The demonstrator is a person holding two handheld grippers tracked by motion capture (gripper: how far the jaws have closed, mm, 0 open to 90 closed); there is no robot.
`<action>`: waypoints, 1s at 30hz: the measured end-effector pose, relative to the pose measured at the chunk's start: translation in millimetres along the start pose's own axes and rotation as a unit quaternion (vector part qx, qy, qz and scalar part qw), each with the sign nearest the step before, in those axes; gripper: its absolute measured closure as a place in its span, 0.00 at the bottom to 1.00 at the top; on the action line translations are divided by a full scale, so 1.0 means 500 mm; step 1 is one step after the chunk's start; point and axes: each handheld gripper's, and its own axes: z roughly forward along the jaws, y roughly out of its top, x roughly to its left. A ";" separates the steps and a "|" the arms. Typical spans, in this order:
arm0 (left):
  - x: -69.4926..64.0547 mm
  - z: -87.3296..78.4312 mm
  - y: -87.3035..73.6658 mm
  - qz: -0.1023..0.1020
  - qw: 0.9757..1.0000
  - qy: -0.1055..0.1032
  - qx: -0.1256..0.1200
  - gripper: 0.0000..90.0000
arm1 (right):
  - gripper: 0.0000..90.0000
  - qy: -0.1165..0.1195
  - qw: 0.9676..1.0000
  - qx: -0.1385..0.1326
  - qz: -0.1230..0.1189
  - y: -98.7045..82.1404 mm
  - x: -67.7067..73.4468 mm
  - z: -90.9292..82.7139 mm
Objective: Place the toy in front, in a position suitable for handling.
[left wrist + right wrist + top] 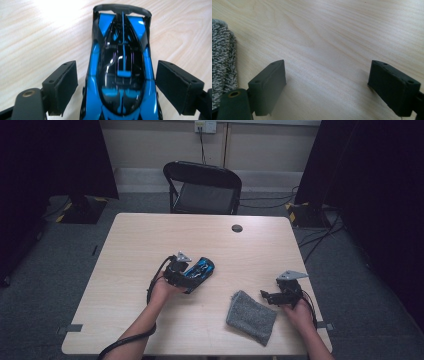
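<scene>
My left gripper point(117, 82) straddles the glossy blue-and-black toy race car point(122, 67), jaws clear of it, its long axis running away between them; right gripper point(328, 87) gapes empty.

No text, label or number can be read anywhere.

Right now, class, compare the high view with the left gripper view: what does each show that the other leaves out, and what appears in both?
High view alone: the grey cloth near the right gripper, the black folding chair behind the table, and the person's forearms.

Left gripper view alone: a gap on each side between the pads and the toy car, so nothing is pressing it.

Both: the blue and black toy car, the left gripper open around it, and the light wooden table.
</scene>
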 end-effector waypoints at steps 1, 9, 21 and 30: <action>-0.001 -0.003 -0.003 0.000 1.000 0.002 0.000 0.19 | 0.15 0.000 1.000 0.000 0.000 0.000 0.000 0.000; -0.006 -0.026 -0.030 0.009 1.000 0.017 -0.007 0.17 | 0.15 0.000 1.000 0.000 0.000 0.000 0.000 0.000; -0.013 -0.018 -0.033 0.028 1.000 0.004 0.008 0.17 | 0.15 -0.001 1.000 0.000 0.000 0.000 0.000 0.000; 0.001 -0.055 -0.065 0.018 1.000 0.000 0.007 0.18 | 0.15 -0.001 1.000 0.000 0.001 0.000 0.000 0.000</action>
